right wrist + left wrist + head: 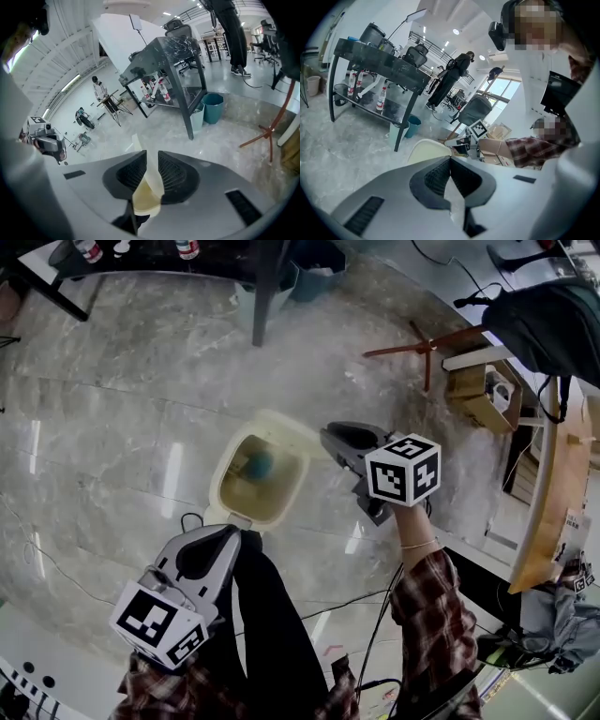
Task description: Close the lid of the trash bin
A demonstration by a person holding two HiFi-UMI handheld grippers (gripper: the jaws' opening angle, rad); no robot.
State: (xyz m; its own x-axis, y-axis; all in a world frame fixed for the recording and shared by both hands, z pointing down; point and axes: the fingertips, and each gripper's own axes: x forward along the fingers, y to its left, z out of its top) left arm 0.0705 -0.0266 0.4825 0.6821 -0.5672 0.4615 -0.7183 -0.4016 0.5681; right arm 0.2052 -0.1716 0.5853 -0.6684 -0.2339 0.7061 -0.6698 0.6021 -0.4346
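A cream trash bin [228, 465] stands open on the marble floor, with a teal object [259, 465] lying inside. Its thin cream lid [149, 174] runs edge-on between the jaws of my right gripper [147, 154], which is shut on it. From the head view, the right gripper [330, 438] sits at the bin's far right corner. My left gripper [234, 533] hangs just off the bin's near edge, jaws shut with nothing between them. In the left gripper view, the left gripper [451, 161] points past the raised cream lid [423, 151] toward the right gripper's marker cube [477, 129].
A black table [259, 296] with bottles and a teal bucket [314, 277] stand behind the bin. A red stand [427, 348], a cardboard box [478, 395] and a dark backpack [548, 320] are at the right. Cables [380, 615] trail near my feet. A person in black [450, 82] stands far off.
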